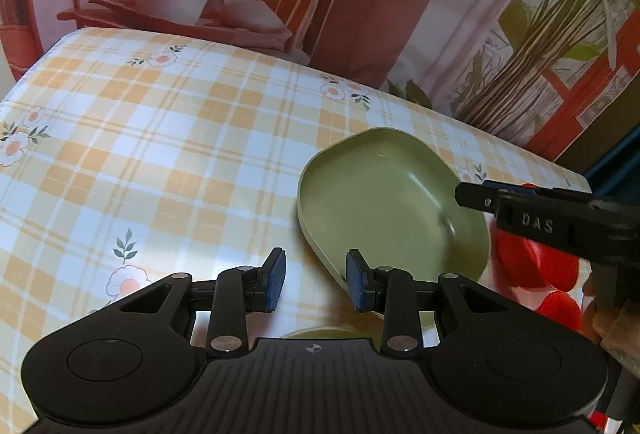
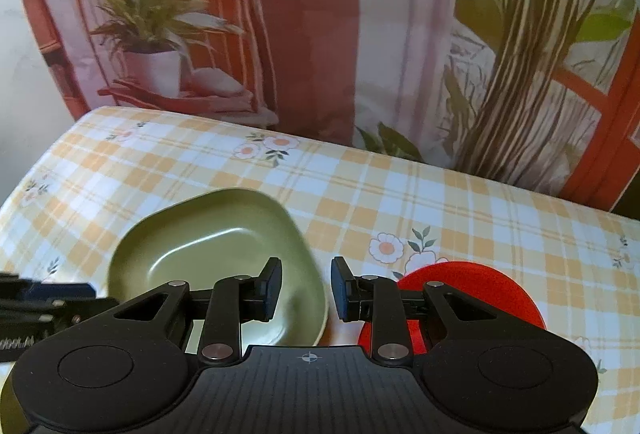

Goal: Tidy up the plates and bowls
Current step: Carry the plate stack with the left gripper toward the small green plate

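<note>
The green bowl (image 2: 218, 266) looks light, hard and slippery; its thin rim should be pinched. Both the left gripper (image 1: 316, 280) and the right gripper (image 2: 306, 288) are held open, with nothing in them.

Green bowl (image 2: 224, 258) and red plate (image 2: 480, 290) crowd the near tablecloth (image 2: 460, 202); far side lies bare

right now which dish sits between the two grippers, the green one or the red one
The green bowl: it lies left of the right gripper, while the red dish sits on that gripper's right.
</note>
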`<state>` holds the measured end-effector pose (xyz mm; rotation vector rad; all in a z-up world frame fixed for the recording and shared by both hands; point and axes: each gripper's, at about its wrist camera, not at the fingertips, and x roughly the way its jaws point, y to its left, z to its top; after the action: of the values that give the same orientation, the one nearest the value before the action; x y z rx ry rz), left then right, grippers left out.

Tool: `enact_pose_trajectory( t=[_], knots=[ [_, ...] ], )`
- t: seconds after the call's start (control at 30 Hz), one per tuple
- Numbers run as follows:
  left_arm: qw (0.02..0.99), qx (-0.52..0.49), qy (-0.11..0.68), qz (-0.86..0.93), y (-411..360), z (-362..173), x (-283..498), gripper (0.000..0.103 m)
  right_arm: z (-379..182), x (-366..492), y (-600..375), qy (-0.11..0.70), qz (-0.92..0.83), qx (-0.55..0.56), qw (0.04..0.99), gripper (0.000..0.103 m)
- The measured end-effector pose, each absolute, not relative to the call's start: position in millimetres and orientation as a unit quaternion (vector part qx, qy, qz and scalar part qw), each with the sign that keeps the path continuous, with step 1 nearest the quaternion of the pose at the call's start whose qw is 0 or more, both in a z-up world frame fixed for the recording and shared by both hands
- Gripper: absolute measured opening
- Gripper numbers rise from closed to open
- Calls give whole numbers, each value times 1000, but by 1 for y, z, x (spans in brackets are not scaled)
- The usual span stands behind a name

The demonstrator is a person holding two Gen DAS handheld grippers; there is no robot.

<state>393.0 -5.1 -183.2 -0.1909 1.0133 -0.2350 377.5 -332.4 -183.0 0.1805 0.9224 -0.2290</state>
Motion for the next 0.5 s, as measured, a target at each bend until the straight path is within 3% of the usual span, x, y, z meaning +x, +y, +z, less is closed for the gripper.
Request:
enact_pose_trajectory(
  t=[0.27, 0.5],
  knots=[
    [864, -86, 480, -127, -11, -188, 397, 18, -197, 391, -337, 464, -109, 94, 874, 25],
    [859, -105, 485, -127, -8, -193, 400, 17, -202, 396, -333, 476, -101, 95, 868, 23]
  ],
)
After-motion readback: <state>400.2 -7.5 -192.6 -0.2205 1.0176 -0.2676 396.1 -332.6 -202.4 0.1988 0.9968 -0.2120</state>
